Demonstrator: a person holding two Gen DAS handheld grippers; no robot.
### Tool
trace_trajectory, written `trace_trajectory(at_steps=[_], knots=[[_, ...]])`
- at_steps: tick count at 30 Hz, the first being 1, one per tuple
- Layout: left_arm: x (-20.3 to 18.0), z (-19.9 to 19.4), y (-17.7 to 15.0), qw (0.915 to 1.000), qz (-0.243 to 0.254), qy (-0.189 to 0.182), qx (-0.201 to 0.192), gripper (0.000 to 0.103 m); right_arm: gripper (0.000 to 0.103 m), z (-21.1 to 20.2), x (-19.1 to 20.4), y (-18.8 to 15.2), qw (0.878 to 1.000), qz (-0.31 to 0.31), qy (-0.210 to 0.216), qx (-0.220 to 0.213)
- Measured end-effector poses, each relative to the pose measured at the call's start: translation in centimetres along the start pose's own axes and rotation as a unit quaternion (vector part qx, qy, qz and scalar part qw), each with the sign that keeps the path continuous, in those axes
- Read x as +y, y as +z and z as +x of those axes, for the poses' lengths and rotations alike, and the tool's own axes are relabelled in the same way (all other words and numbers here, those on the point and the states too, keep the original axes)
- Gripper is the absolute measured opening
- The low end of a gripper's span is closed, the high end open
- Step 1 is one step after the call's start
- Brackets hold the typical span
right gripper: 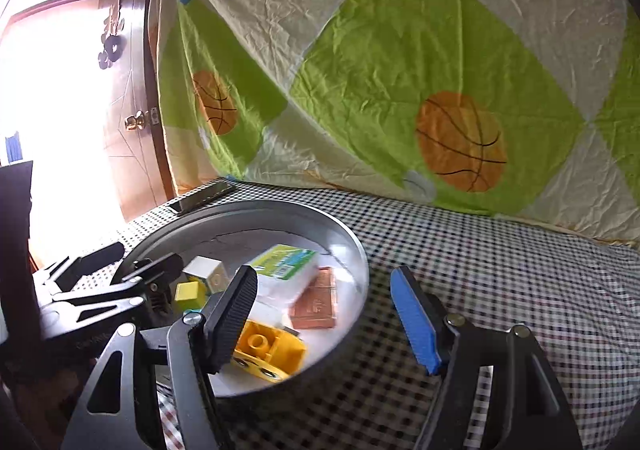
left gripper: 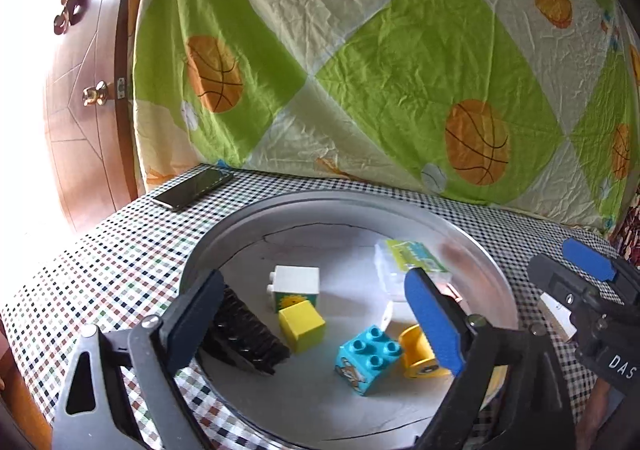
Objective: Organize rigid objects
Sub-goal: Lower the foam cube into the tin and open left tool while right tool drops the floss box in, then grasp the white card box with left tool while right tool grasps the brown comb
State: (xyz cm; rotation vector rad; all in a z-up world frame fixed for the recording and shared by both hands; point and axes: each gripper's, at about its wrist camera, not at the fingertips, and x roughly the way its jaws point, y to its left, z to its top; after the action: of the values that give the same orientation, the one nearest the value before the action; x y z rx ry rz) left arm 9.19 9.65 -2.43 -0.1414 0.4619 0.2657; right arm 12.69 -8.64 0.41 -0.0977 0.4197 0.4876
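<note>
A round metal tray (left gripper: 320, 205) holds a white block (left gripper: 298, 282), a yellow cube (left gripper: 302, 324), a cyan studded block (left gripper: 366, 358), a yellow wheel piece (left gripper: 416, 350), a black ribbed piece (left gripper: 244, 338) and a clear box with a green label (left gripper: 408, 258). My left gripper (left gripper: 316, 278) hangs open over the tray's near side, its pads touching nothing. My right gripper (right gripper: 326, 316) is open astride the tray's right rim (right gripper: 360, 290), gripping nothing. Beside its left finger lie the yellow piece (right gripper: 268, 350), a brown bar (right gripper: 316, 302) and the labelled box (right gripper: 286, 270).
A checked cloth (right gripper: 500, 270) covers the table. A dark phone (left gripper: 194, 187) lies at the back left behind the tray. A green and cream sheet with basketballs (left gripper: 400, 69) hangs along the back edge. A wooden door (left gripper: 80, 109) stands at the left.
</note>
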Motion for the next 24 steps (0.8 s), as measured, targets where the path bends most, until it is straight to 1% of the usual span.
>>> trace_trajectory(at_steps=[2, 3, 5, 9, 11, 14, 17, 20, 24], knots=[[-1.9, -0.6, 0.1, 0.9998, 0.013, -0.015, -0.006, 0.097, 0.073, -1.4, -2.1, -0.5, 0.999, -0.007, -0.035, -0.016], [-3.1, -0.9, 0.0, 0.9994, 0.022, -0.024, -0.007, 0.098, 0.076, -1.9, -3.2, -0.7, 0.998, -0.007, -0.054, -0.022], [-5.4, -1.1, 0.0, 0.9985, 0.038, -0.04, -0.006, 0.098, 0.078, -2.8, -6.0, -1.1, 0.995, 0.0, -0.093, -0.032], [-10.6, -0.5, -0.4, 0.9939, 0.067, -0.085, 0.02, 0.098, 0.078, -4.1, -11.2, -2.1, 0.987, 0.033, -0.152, -0.041], [-13.1, -0.1, -0.8, 0.9915, 0.079, -0.098, 0.031, 0.098, 0.078, -4.4, -13.4, -2.7, 0.982, 0.051, -0.177, -0.043], [-17.0, 0.5, -1.1, 0.9877, 0.104, -0.109, 0.041, 0.098, 0.078, -4.5, -16.3, -3.7, 0.976, 0.085, -0.198, -0.037], [-20.1, 1.4, -1.5, 0.9836, 0.12, -0.12, 0.06, 0.098, 0.078, -4.4, -18.3, -4.4, 0.969, 0.117, -0.217, -0.019], [-22.9, 2.4, -2.0, 0.9792, 0.131, -0.133, 0.08, 0.098, 0.078, -4.7, -19.5, -4.8, 0.962, 0.133, -0.238, -0.011], [-25.4, 3.8, -2.9, 0.9753, 0.143, -0.133, 0.103, 0.098, 0.079, -5.5, -20.7, -5.1, 0.955, 0.156, -0.251, -0.02]])
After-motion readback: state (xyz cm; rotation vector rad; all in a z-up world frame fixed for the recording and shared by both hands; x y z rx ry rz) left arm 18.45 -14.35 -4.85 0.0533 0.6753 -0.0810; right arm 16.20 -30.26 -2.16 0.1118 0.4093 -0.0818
